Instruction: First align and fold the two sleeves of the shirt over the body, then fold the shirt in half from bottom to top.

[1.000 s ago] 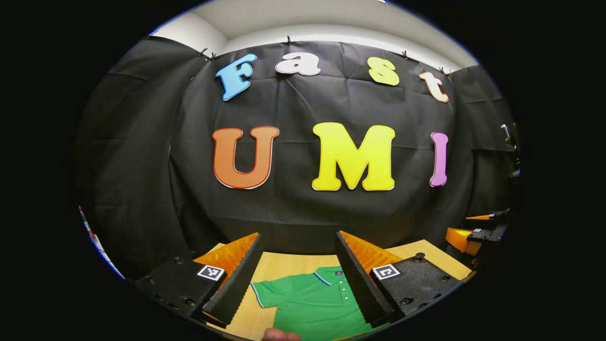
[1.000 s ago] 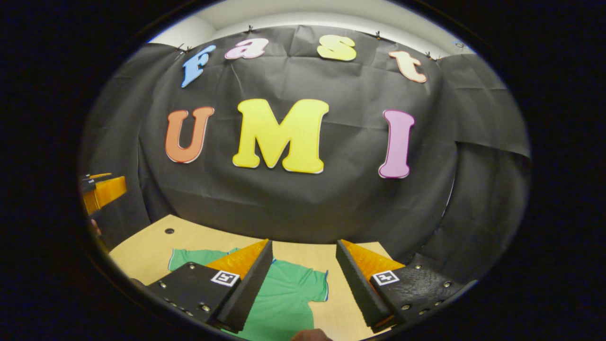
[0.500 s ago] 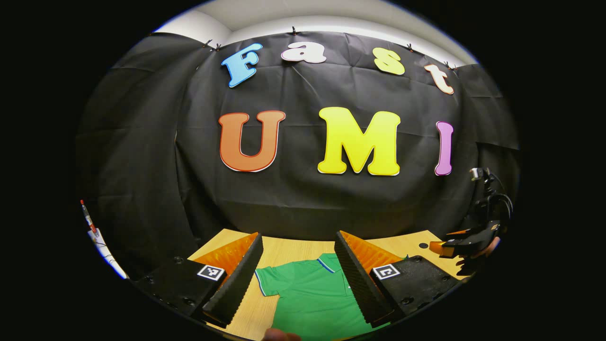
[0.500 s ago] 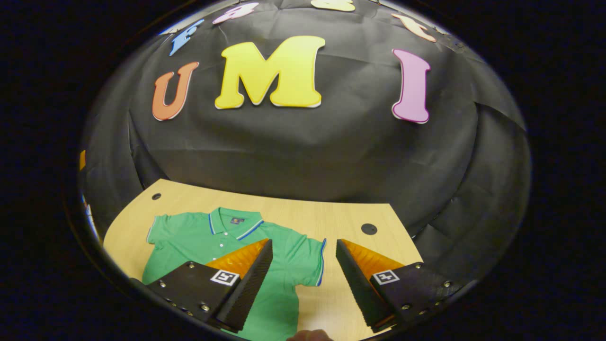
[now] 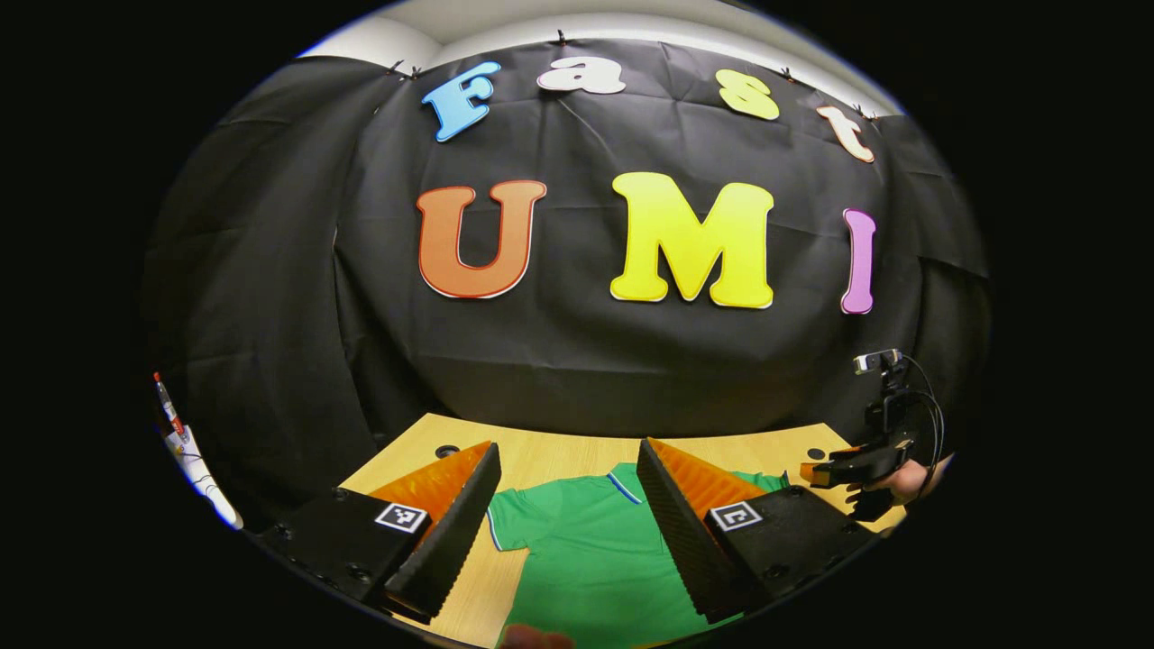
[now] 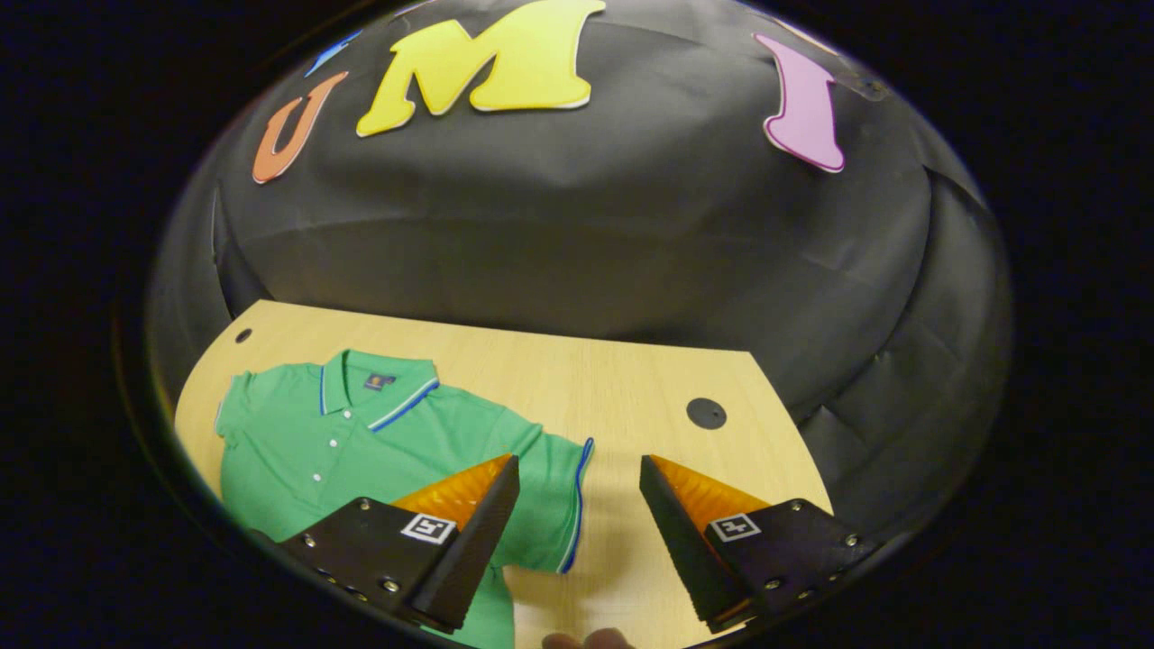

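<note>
Black cloth wall (image 6: 577, 234), light wooden table (image 6: 577, 379), white ceiling strip (image 5: 541, 18) above

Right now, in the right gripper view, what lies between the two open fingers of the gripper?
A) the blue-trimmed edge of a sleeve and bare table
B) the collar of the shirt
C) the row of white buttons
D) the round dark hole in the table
A: the right gripper is open, with the sleeve edge of the green shirt and bare table between its fingers.

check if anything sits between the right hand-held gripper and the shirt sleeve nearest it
Nothing visible does. The right hand-held gripper hangs open above the table, and the near sleeve of the green shirt lies flat and uncovered just below its fingers.
</note>
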Demonstrator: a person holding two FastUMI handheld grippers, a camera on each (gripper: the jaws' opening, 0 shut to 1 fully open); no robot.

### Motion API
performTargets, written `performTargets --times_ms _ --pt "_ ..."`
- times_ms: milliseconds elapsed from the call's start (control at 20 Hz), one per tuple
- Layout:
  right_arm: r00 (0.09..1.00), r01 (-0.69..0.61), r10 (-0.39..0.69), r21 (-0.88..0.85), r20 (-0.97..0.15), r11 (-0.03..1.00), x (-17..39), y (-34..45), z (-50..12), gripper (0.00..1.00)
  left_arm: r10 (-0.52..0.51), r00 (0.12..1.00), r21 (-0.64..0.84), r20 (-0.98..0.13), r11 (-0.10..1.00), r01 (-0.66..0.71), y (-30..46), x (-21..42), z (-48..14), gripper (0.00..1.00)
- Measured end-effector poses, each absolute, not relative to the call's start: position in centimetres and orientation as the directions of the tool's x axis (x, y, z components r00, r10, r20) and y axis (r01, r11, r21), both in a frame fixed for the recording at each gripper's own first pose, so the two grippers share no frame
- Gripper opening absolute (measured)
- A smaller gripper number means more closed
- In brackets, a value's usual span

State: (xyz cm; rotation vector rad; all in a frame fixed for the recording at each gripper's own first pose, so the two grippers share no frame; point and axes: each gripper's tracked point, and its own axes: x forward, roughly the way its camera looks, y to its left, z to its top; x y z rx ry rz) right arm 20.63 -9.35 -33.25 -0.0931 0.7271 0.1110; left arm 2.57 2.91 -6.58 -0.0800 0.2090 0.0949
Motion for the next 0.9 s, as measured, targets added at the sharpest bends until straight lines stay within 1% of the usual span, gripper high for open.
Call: performTargets --times_ms 50,100,250,300,350,450,500,550,700,750,850,900 --pt "0.729 -0.137 0.072 -0.043 -0.680 0.990 20.8 -9.4 -34.2 0.83 0.083 0.973 -0.072 -0.214 0.992 -0.100 2.7 2.7 -6.7 0.98" --pt "0.718 -0.135 0.070 -0.039 -0.692 0.990 21.1 -9.7 -35.2 0.87 0.081 0.972 -0.074 -0.220 0.992 -0.099 2.5 2.9 -7.0 0.98" --pt "0.693 -0.125 0.068 -0.026 -0.718 0.992 21.9 -10.0 -37.5 0.87 0.079 0.966 -0.073 -0.248 0.992 -0.100 2.1 3.2 -7.9 0.98" --pt "0.684 -0.120 0.067 -0.022 -0.727 0.992 22.2 -10.0 -38.2 0.84 0.081 0.964 -0.071 -0.254 0.992 -0.102 2.0 3.2 -8.1 0.98" --pt "0.677 -0.118 0.068 -0.017 -0.733 0.993 22.3 -10.0 -38.7 0.84 0.082 0.964 -0.069 -0.254 0.992 -0.103 1.9 3.3 -8.1 0.98" --pt "0.671 -0.116 0.068 -0.014 -0.739 0.993 22.8 -10.1 -39.4 0.80 0.085 0.964 -0.057 -0.253 0.993 -0.102 2.0 3.4 -8.0 0.98" --pt "0.663 -0.117 0.074 -0.006 -0.745 0.993 22.6 -9.9 -39.8 0.71 0.085 0.964 -0.054 -0.253 0.993 -0.102 1.9 3.5 -8.0 0.98" --pt "0.654 -0.116 0.076 0.000 -0.753 0.993 22.6 -9.9 -40.2 0.70 0.086 0.963 -0.053 -0.254 0.993 -0.102 1.9 3.5 -8.0 0.98" --pt "0.637 -0.097 0.075 0.016 -0.768 0.995 22.7 -10.0 -41.1 0.57 0.094 0.963 -0.040 -0.254 0.993 -0.108 2.0 3.7 -8.1 0.98" --pt "0.633 -0.096 0.075 0.018 -0.771 0.995 22.7 -9.9 -41.5 0.57 0.098 0.963 -0.035 -0.253 0.993 -0.110 2.0 3.7 -8.1 0.98" --pt "0.631 -0.090 0.062 0.006 -0.773 0.996 22.9 -10.3 -41.7 0.46 0.100 0.963 -0.027 -0.249 0.994 -0.110 2.1 3.7 -8.1 0.98" --pt "0.629 -0.089 0.059 0.004 -0.775 0.996 23.0 -10.3 -41.8 0.46 0.100 0.963 -0.025 -0.249 0.994 -0.110 2.1 3.7 -8.0 0.98"
